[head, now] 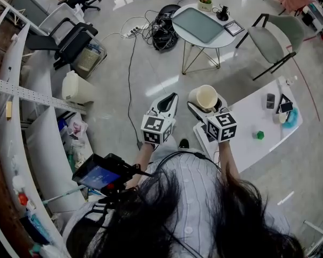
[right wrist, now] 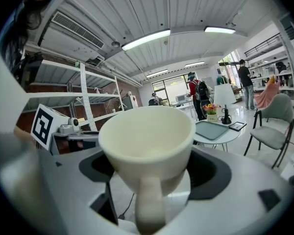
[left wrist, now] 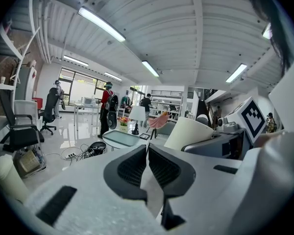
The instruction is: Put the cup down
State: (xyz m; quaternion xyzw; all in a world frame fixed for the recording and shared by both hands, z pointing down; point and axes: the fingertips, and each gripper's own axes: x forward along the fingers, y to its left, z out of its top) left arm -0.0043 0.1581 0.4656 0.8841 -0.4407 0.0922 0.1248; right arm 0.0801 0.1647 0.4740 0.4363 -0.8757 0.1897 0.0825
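While the R gripper [head: 207, 107] holds it up in the air, the cream cup [right wrist: 147, 136] sits clamped betw. both jaws, rim up, handle toward the gripper's camera. In head view the cup's at 12 o'clock of the R marker cube [head: 222, 126], over the end of the white table [head: 247, 125] or the floor beside it, can't tell which. L gripper [left wrist: 147, 150], just beside at the cup's 9 o'clock, has jaws pressed together w/ nothing betw. them. Green block [head: 260, 135] lies on the white table at the cup's 4 o'clock. Round table [head: 202, 24] stands at 12, well apart.
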